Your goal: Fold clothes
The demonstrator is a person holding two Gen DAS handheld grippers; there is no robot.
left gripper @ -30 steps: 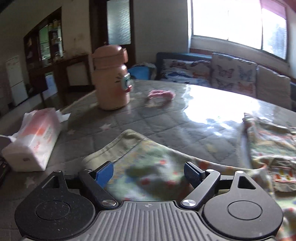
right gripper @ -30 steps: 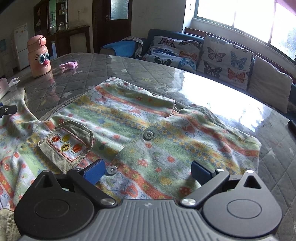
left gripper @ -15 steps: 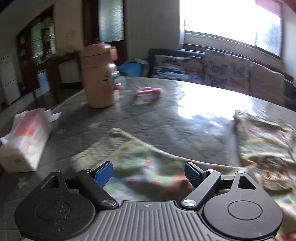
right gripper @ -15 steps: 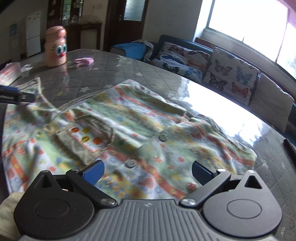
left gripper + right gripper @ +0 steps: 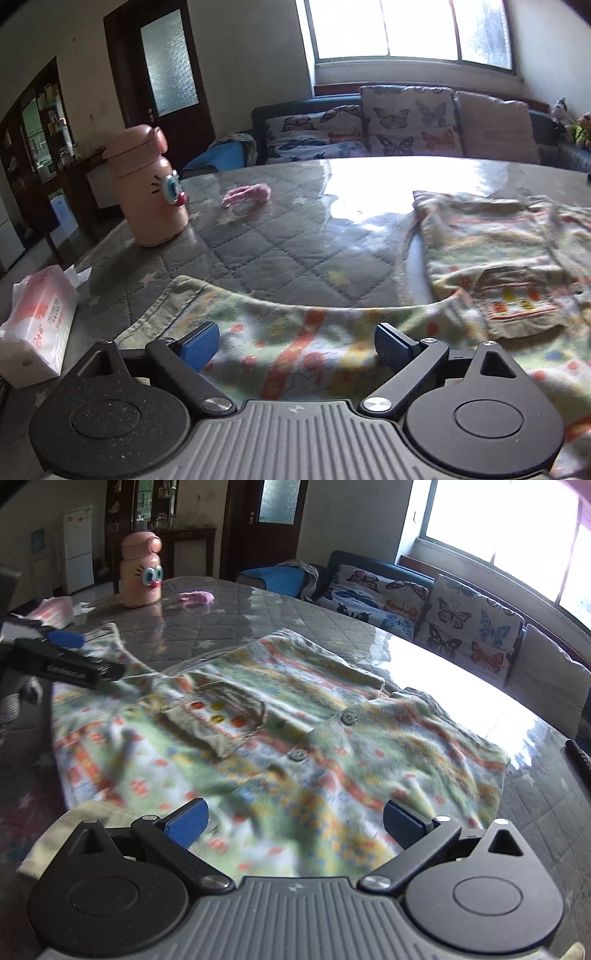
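Patterned shirt (image 5: 280,734) spread on quilted table (image 5: 288,236), left gripper (image 5: 295,343) and right gripper (image 5: 293,821) both wide apart above it, pink bottle (image 5: 149,192), tissue pack (image 5: 37,325), pink toy (image 5: 246,194) nearby

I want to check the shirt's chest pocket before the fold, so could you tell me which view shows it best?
The right wrist view: the chest pocket lies near the middle of the spread shirt, with its whole outline visible. The left wrist view shows the pocket at the right, sideways, at a low angle and slightly blurred.
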